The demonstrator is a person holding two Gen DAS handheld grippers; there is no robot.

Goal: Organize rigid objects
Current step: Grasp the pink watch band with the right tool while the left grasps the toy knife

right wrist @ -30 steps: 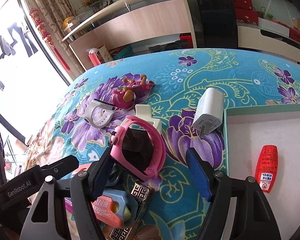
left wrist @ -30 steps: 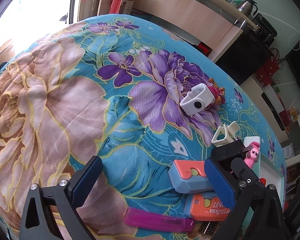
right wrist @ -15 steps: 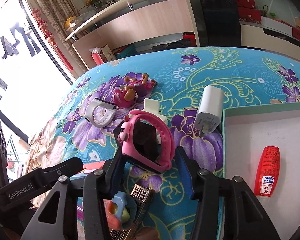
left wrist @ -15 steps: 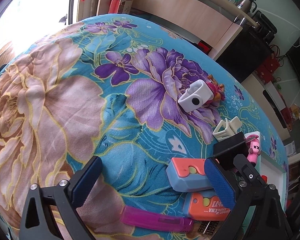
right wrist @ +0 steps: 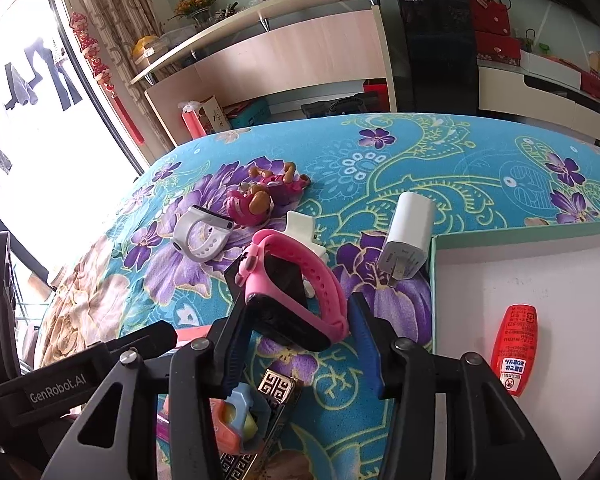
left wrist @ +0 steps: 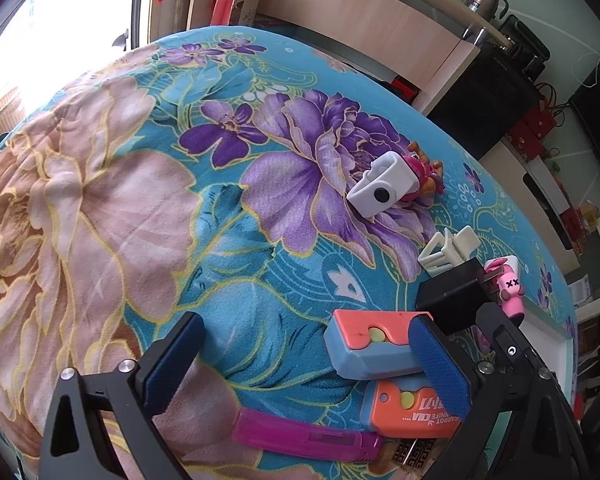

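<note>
Grasp step: right gripper [right wrist: 296, 326] has just been closing and is clamped on the pink-strapped, black-faced smartwatch [right wrist: 296, 292]. Left gripper [left wrist: 304, 354] stands apart, empty. Next, likely: carry to the white green-rimmed tray [right wrist: 512, 236] at its right.

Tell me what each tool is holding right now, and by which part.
The right tool grips the pink watch across its black face and strap. The left tool is open and holds nothing.
</note>
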